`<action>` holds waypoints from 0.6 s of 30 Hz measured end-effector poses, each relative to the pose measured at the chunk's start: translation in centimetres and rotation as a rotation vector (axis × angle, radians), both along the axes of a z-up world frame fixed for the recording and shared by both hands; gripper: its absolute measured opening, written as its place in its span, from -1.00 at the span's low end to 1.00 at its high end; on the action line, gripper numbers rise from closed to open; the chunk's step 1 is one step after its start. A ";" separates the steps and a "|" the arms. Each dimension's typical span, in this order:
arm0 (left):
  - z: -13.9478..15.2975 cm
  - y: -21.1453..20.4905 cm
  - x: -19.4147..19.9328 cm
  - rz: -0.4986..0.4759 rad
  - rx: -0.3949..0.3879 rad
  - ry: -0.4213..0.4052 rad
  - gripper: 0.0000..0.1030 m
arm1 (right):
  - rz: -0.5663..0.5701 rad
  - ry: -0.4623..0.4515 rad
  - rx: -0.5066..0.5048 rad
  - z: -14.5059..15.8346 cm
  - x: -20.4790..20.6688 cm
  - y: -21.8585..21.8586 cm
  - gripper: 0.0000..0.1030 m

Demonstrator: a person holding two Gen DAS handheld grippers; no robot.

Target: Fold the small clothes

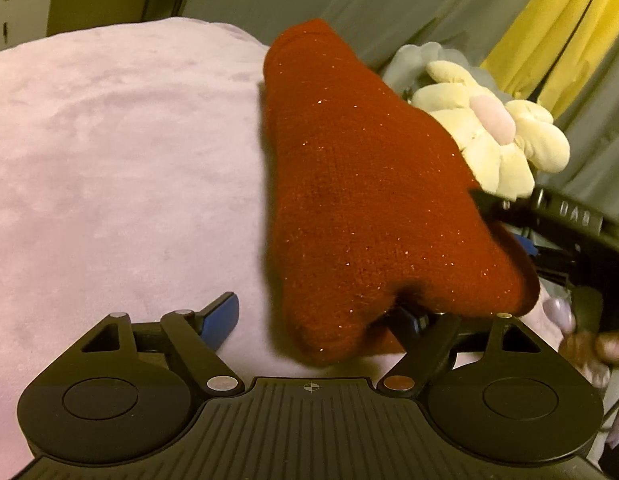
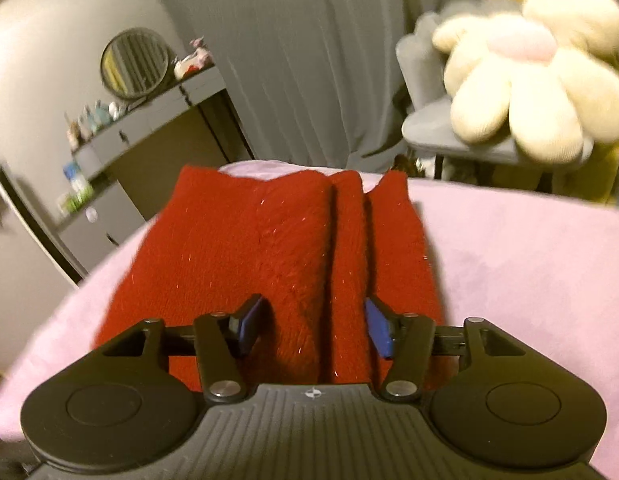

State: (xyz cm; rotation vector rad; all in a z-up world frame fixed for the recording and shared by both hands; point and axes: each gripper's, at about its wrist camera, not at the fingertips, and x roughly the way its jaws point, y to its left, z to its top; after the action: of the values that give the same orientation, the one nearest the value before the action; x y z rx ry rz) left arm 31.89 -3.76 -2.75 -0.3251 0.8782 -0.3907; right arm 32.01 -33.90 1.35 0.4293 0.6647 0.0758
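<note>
Both handheld grippers, the left gripper [image 1: 313,320] and the right gripper [image 2: 313,328], had ribbed black bodies, round silver pivot screws, blue finger pads [image 2: 379,330] and crosshair marks; painted fingernails [image 1: 559,312] showed.

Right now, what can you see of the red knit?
The red knit is fuzzy, dark red, flecked with glitter thread. It lies folded in lengthwise layers on the pink blanket. The right gripper straddles its near end, pads apart, not pressing. In the left wrist view its near end drapes over the left gripper's right finger.
</note>
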 end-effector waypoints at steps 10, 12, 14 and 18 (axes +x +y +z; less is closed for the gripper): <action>-0.3 0.0 0.3 0.007 -0.002 -0.002 0.66 | 0.028 0.007 0.098 -0.9 3.7 0.0 -0.32; -0.3 0.1 0.3 0.020 -0.002 -0.003 0.66 | 0.059 -0.016 0.018 -0.2 3.9 1.2 -0.51; -0.2 0.4 0.3 0.030 -0.007 0.001 0.67 | 0.089 -0.062 -0.164 1.1 3.5 3.2 -0.57; 0.0 0.4 0.2 0.019 -0.019 -0.005 0.73 | 0.064 -0.273 -0.524 3.6 0.2 6.2 -0.60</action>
State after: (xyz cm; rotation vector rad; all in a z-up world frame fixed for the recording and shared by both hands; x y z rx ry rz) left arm 32.04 -3.39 -2.79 -0.3500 0.8666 -0.3823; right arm 32.21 -27.74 4.94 -0.1079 0.4065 0.0183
